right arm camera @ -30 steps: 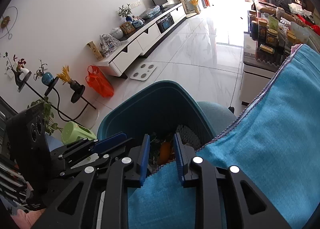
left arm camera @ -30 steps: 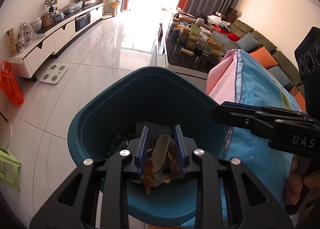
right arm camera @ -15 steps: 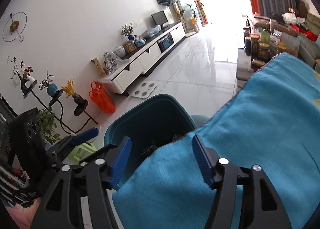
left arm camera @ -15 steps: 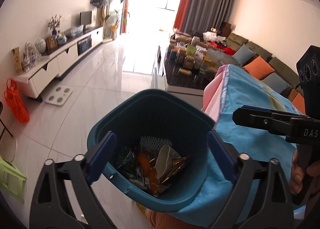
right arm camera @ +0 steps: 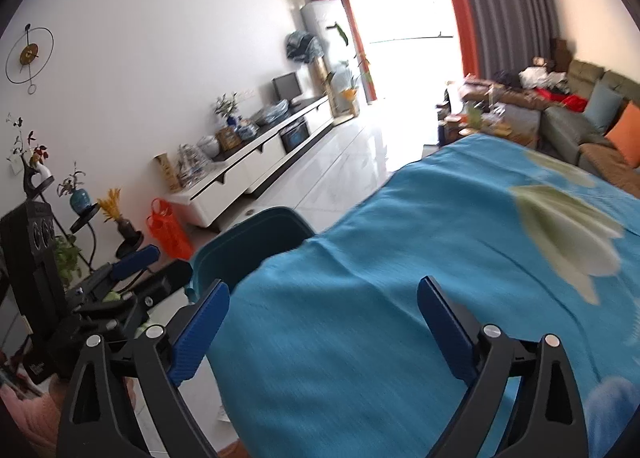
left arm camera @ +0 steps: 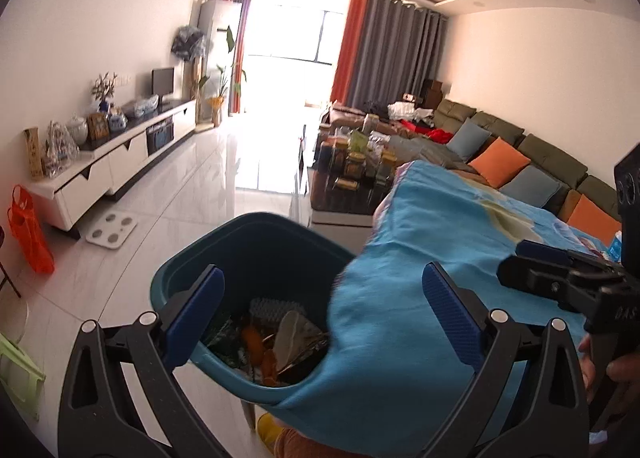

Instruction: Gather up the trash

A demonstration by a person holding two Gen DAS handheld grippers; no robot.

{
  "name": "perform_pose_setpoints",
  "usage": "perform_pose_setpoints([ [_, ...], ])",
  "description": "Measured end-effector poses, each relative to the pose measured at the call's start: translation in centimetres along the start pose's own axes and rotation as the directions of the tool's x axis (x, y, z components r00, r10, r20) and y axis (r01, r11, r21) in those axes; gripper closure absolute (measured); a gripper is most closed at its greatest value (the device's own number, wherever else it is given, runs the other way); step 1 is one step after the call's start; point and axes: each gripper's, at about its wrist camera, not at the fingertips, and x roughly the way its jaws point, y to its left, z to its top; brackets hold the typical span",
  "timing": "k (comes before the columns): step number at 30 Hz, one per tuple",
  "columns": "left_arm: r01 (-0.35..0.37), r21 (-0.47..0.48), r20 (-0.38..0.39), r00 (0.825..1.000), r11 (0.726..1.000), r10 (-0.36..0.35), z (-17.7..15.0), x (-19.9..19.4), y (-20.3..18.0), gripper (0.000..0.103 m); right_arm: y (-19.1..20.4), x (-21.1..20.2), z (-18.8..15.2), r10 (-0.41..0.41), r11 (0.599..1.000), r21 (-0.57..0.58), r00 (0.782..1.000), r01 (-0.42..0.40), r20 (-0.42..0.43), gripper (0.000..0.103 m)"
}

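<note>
Both my grippers are spread wide and hold nothing: left gripper (left arm camera: pixel 320 314) hangs above the teal bin (left arm camera: pixel 224 250), right gripper (right arm camera: pixel 324 326) above the blue cloth (right arm camera: pixel 420 258). Trash (left arm camera: pixel 280 342) lies inside the bin, wrappers and orange scraps; the cloth's edge drapes over the bin's rim.

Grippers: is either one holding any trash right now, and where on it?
Nothing is held. The left gripper and right gripper are both open and empty. The trash lies loose in the bin.
</note>
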Motion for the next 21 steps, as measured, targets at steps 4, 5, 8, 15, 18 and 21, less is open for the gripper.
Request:
perform_pose_setpoints([
  [4,0.033,0.040,0.033,0.999,0.999,-0.034,-0.2,-1.2,-2.6,0.006,-1.3,-2.8,-1.4,-0.076,0.997,-0.001,0.995,0.076,0.062,0.007],
  [5,0.038,0.054,0.041,0.998,0.998,-0.041,-0.3,-1.4,-3.4,0.006,-1.6,-3.5,-1.7,-0.098,0.995,0.002,0.992,0.098,0.078,0.007],
  [8,0.075,0.099,0.058,0.995,0.992,-0.081,-0.3,-1.9,-5.9,0.006,-2.5,-5.6,-2.8,-0.162,0.987,0.023,0.980,0.161,0.117,0.007],
  [15,0.129,0.154,0.118,0.982,0.980,-0.148,-0.1,-2.8,-10.4,0.006,-4.8,-9.6,-5.1,-0.318,0.948,0.093,0.927,0.305,0.199,0.007],
  [18,0.154,0.185,0.142,0.973,0.970,-0.182,-0.3,-3.1,-12.4,0.006,-5.4,-11.1,-6.0,-0.372,0.928,0.119,0.898,0.353,0.236,0.007],
  [21,0.169,0.208,0.145,0.969,0.963,-0.202,-0.4,-2.8,-14.0,0.006,-6.0,-12.5,-6.8,-0.431,0.902,0.139,0.861,0.408,0.271,0.007],
])
